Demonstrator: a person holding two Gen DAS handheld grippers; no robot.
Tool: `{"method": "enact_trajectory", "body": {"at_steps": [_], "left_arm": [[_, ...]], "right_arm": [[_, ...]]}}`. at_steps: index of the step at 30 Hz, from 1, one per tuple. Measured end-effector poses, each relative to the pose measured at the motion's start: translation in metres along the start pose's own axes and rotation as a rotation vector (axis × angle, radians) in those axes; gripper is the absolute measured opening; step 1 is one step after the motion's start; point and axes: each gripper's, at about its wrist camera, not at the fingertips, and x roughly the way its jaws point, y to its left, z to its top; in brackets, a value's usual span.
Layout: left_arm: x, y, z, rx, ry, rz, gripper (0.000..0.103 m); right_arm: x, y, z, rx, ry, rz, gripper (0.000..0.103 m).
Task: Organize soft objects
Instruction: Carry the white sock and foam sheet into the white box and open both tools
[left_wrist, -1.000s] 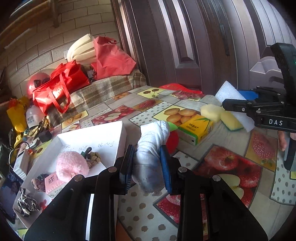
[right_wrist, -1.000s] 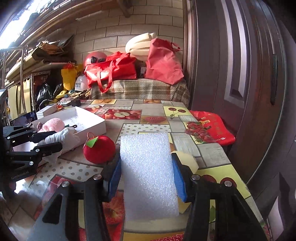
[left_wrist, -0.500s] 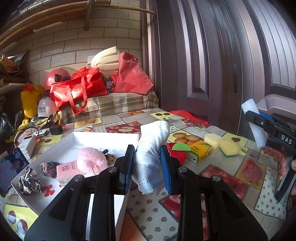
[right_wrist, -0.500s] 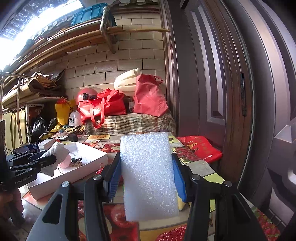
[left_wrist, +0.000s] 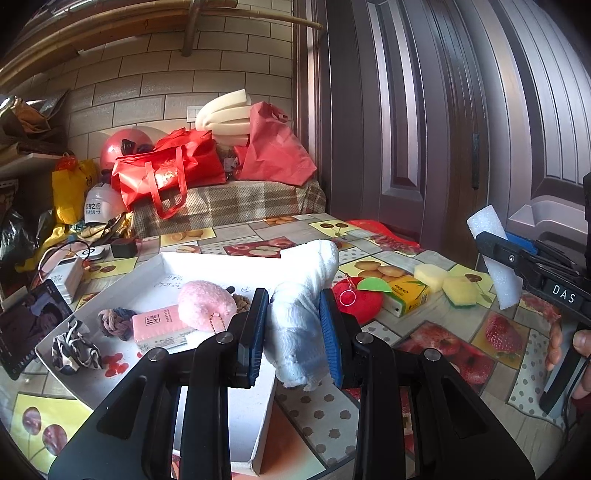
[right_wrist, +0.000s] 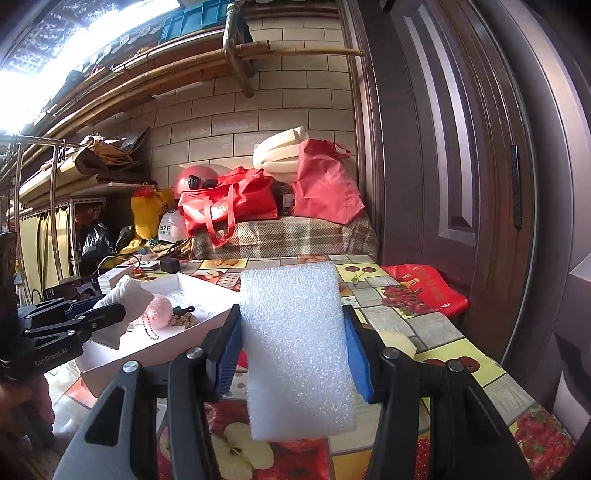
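Both claws grip: left claw (left_wrist: 293, 328) pinches a white sock (left_wrist: 304, 314), right claw (right_wrist: 293, 350) a foam block (right_wrist: 295, 347).

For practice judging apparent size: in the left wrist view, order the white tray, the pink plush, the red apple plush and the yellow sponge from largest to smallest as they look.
1. White tray
2. Pink plush
3. Red apple plush, partly hidden by the gripper, so its place is unsure
4. Yellow sponge
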Motion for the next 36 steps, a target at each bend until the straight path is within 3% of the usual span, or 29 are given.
{"method": "enact_trajectory", "body": {"at_steps": [24,36], "left_arm": [[-0.007,0.072,-0.006,-0.069,0.0,0.146,0.027],[-0.002,0.094,-0.007,-0.098,0.006,0.207,0.028]], "right_arm": [[0.063,0.068,-0.006,-0.051,0.145,0.16,0.051],[0.085,0.117,-0.004,-0.074,0.15,0.264,0.051]]}}
